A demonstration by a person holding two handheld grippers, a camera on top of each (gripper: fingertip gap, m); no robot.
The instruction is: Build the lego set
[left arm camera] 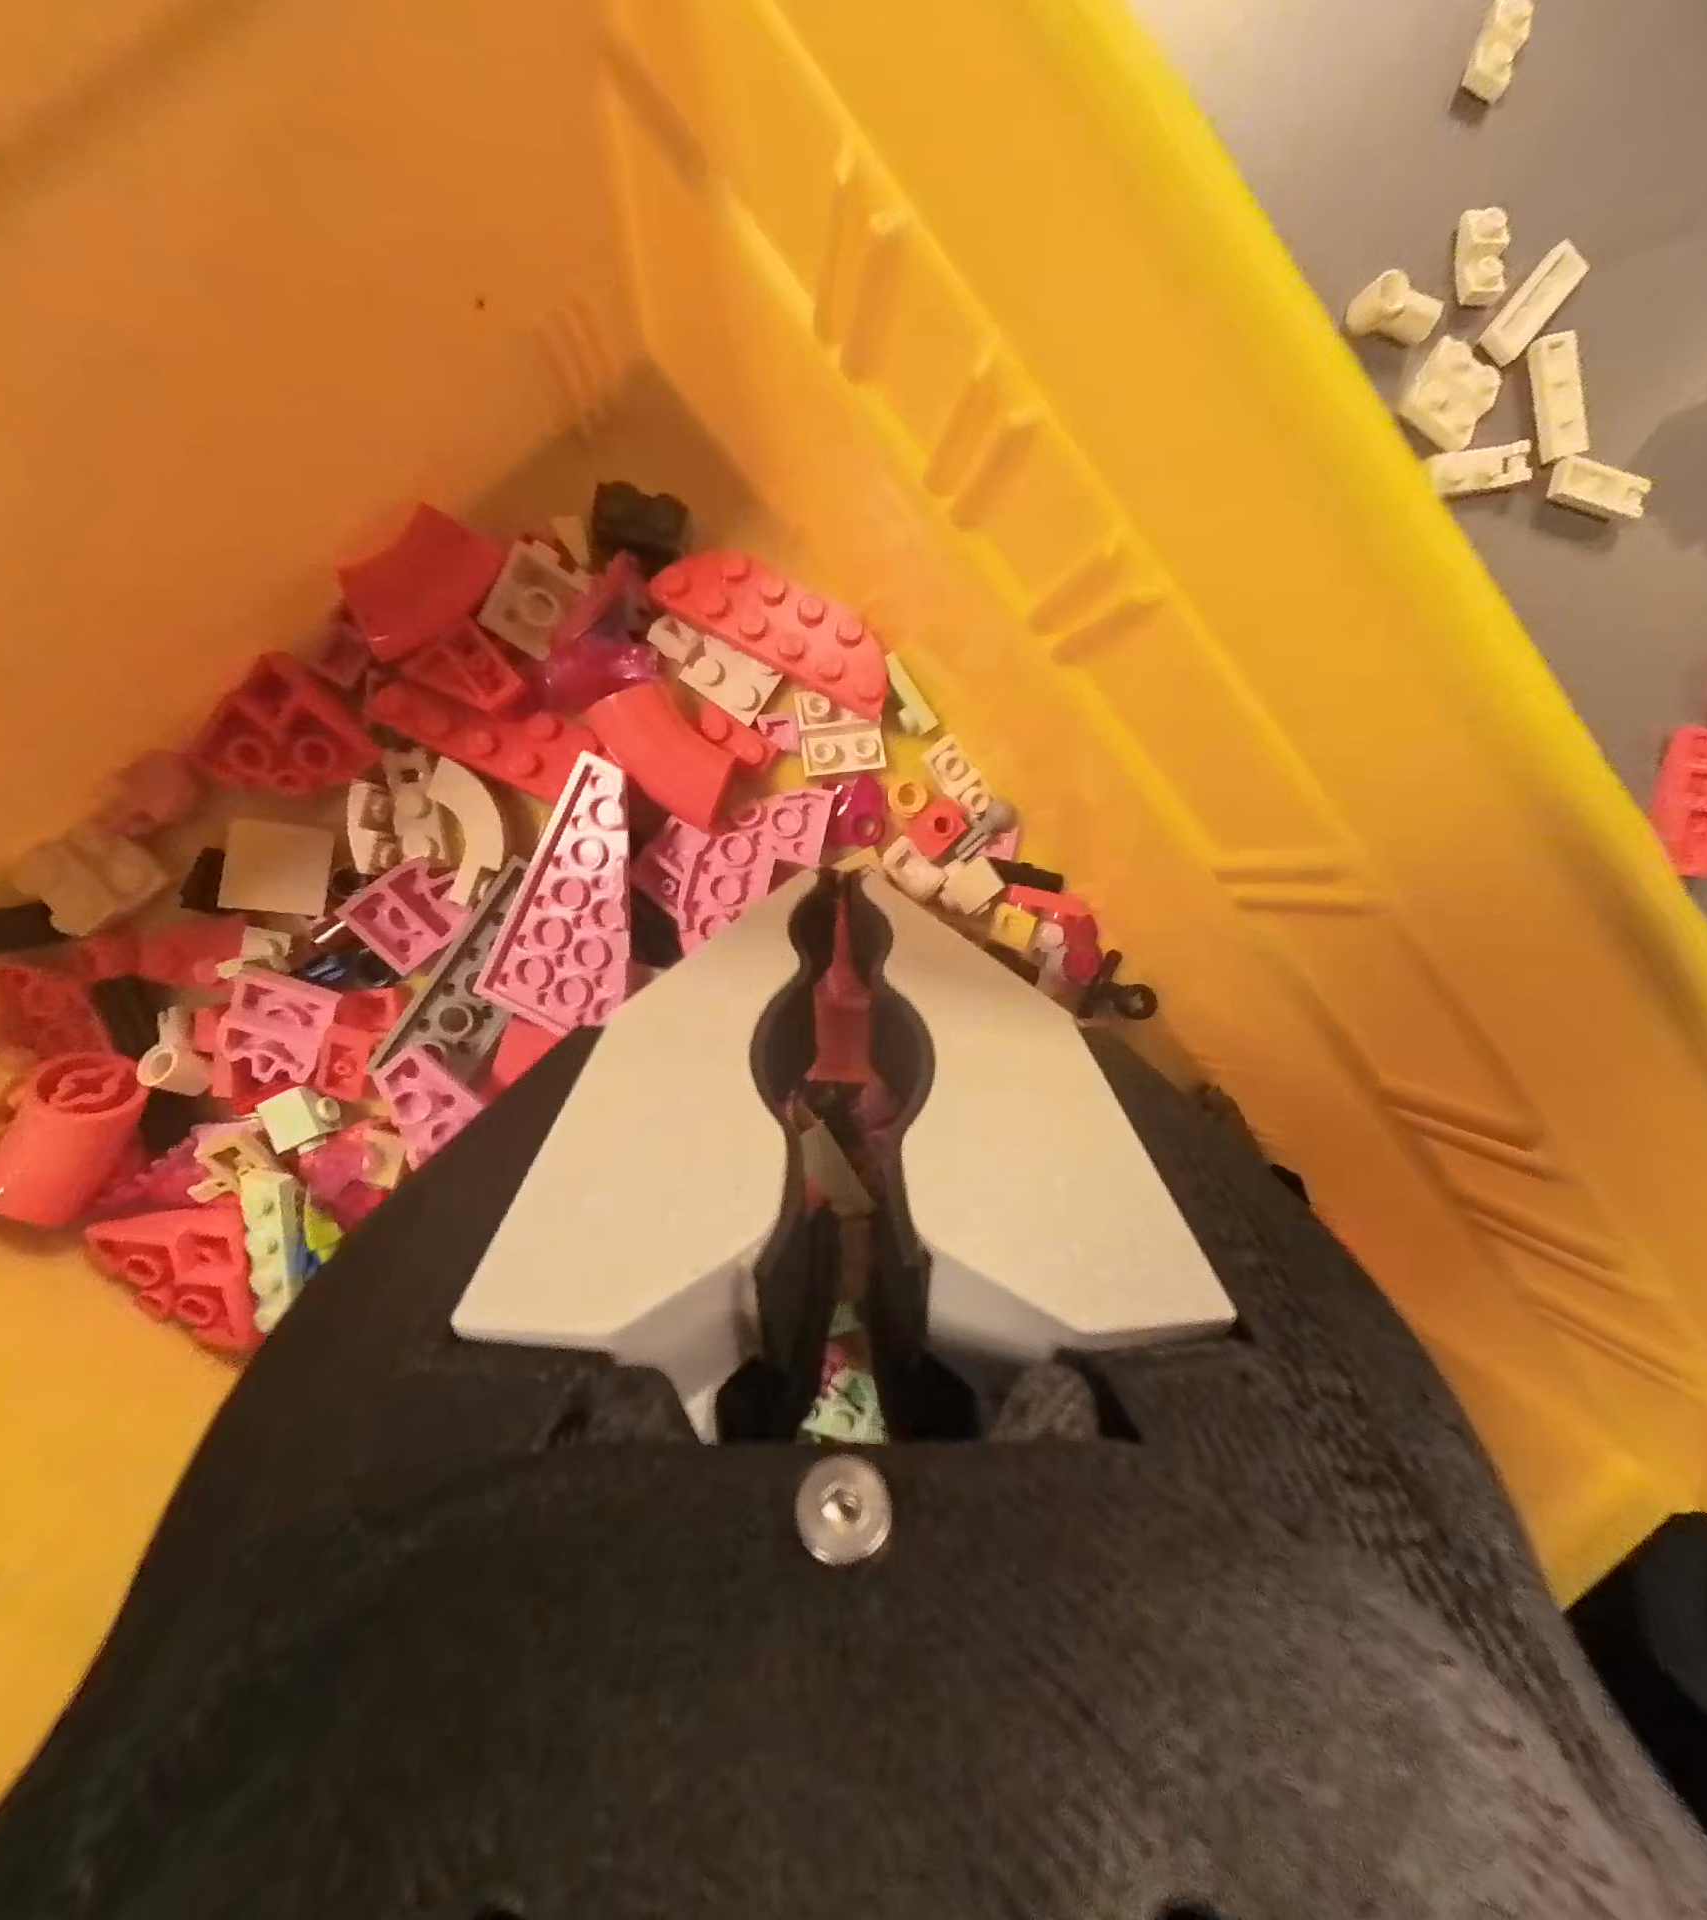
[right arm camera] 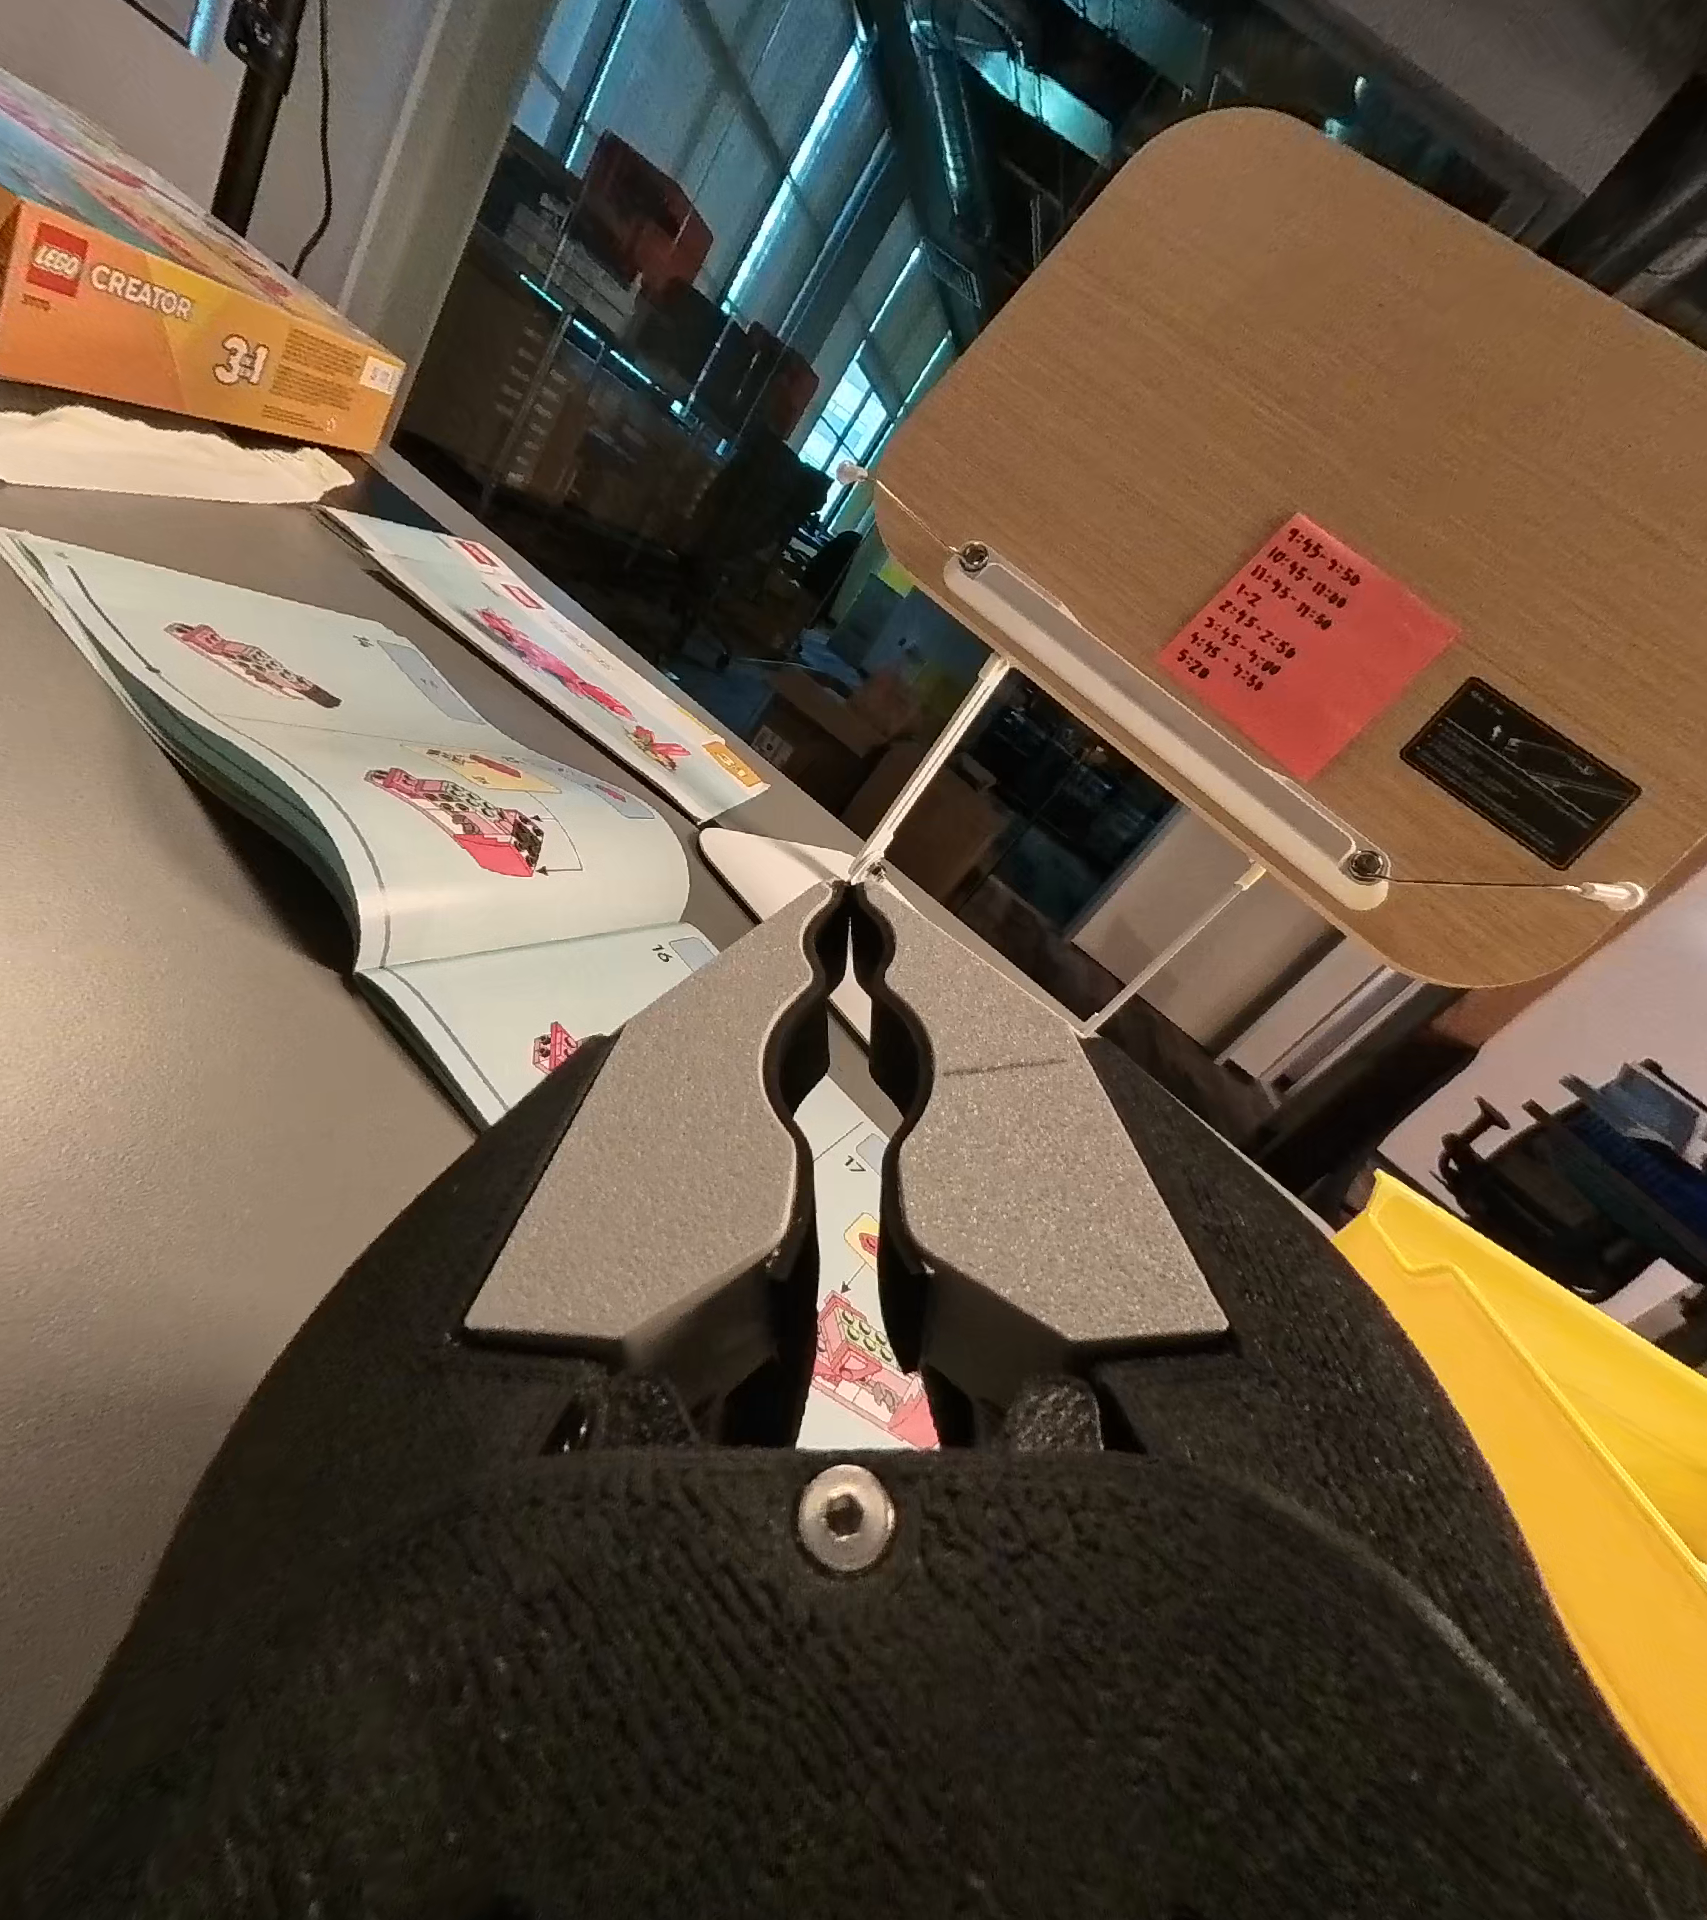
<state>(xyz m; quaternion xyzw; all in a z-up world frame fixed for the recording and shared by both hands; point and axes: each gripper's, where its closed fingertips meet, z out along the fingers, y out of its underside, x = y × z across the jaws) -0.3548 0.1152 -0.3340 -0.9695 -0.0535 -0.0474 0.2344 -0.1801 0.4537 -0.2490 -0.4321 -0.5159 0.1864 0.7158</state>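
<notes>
Your left hand-held gripper [left arm camera: 836, 883] pinches a thin red piece [left arm camera: 836, 997] edge-on inside the yellow bin [left arm camera: 1088, 644], so it could twist free into the brick pile [left arm camera: 475, 831]; your right hand-held gripper [right arm camera: 849, 896], outside the bin, is closed empty.

My left camera sits behind the left fingers [left arm camera: 766, 1039] and looks steeply down into a yellow bin [left arm camera: 1088, 520], very near the bricks [left arm camera: 475, 831] on its bottom; the grey counter [left arm camera: 1659, 156] shows at the upper right. My right camera looks low and almost level across the counter [right arm camera: 101, 935], over an open booklet [right arm camera: 392, 790], toward a wooden board [right arm camera: 1348, 416] and dark windows. Both views share the bin, whose rim [right arm camera: 1555, 1455] appears at the lower right.
</notes>
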